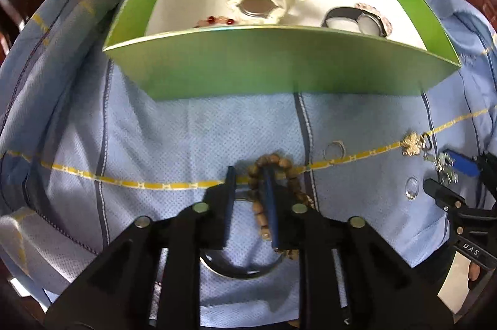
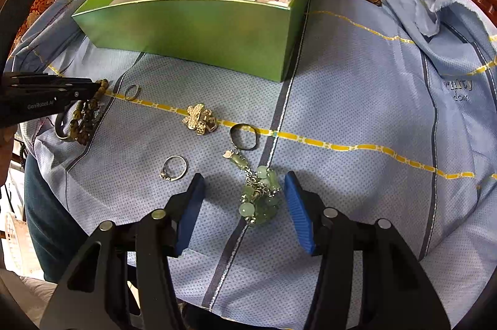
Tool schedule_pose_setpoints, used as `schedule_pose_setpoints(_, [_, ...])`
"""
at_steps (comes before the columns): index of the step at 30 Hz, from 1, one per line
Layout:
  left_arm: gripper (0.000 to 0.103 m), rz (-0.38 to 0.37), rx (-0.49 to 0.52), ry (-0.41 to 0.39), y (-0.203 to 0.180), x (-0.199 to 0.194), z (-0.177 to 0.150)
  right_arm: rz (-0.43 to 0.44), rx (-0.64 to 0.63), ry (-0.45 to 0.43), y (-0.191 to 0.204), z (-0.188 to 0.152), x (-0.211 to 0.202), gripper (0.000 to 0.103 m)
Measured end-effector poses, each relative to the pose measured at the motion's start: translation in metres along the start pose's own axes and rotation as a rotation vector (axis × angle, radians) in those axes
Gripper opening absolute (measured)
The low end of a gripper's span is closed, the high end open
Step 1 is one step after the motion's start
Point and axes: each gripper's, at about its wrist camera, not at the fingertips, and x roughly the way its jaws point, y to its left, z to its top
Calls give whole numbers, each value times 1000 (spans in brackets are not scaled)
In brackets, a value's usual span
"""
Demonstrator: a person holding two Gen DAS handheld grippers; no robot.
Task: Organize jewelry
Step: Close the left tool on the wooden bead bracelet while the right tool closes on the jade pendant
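The left gripper (image 1: 250,174) is working narrowly parted jaws around the wooden bead bracelet (image 1: 281,193) lying on the table's blue cloth (image 1: 155,143), clamping nothing yet, and risking snagging the bangle (image 1: 239,269) beneath; the right gripper (image 2: 245,185) is hovering, jaws apart, astride the jade charm (image 2: 259,196).

A green box (image 2: 198,41) stands open-topped at the far side of the worktop (image 2: 357,100), its tall near wall barring any level approach to the watches inside; entry is from above. To its right, blue cloth lies bare and open as far as a bunched fold (image 2: 435,16). In front of the box, scattered pieces break up the clear room: a butterfly brooch (image 2: 199,119), a thin ring (image 2: 132,92), a stone-set ring (image 2: 174,168), a dark loop (image 2: 244,136) and a jade charm cluster (image 2: 259,195). The left hand-held gripper (image 2: 93,88) occupies the left edge over a wooden bead bracelet (image 1: 279,165).
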Motion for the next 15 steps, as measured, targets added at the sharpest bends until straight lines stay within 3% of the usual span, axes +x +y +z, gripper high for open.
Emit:
schedule_pose_setpoints(4, [24,1,14,-2,-2,0,0,-2,-4,-3,3,1,1,58])
schedule_pose_setpoints(9, [27,-1,23,-6,-8,0,0,-7,17,-17,2,2,2,56])
schedule_pose_setpoints(11, [27,6,26,-6,-10,-1,0,-19,20,-21,1,3,1,50])
schedule_pose_setpoints(12, [26,7,24,-7,-10,-1,1,-20,23,-24,0,3,0,41])
schedule_pose_setpoints(13, [21,7,18,-7,-9,-2,1,-16,29,-27,-2,3,-1,27])
schedule_pose_setpoints(14, [11,8,18,-9,-10,-3,0,-6,38,-28,-4,3,-2,21])
schedule_pose_setpoints(15, [8,5,19,-11,-11,-4,0,7,45,-26,-6,3,-2,18])
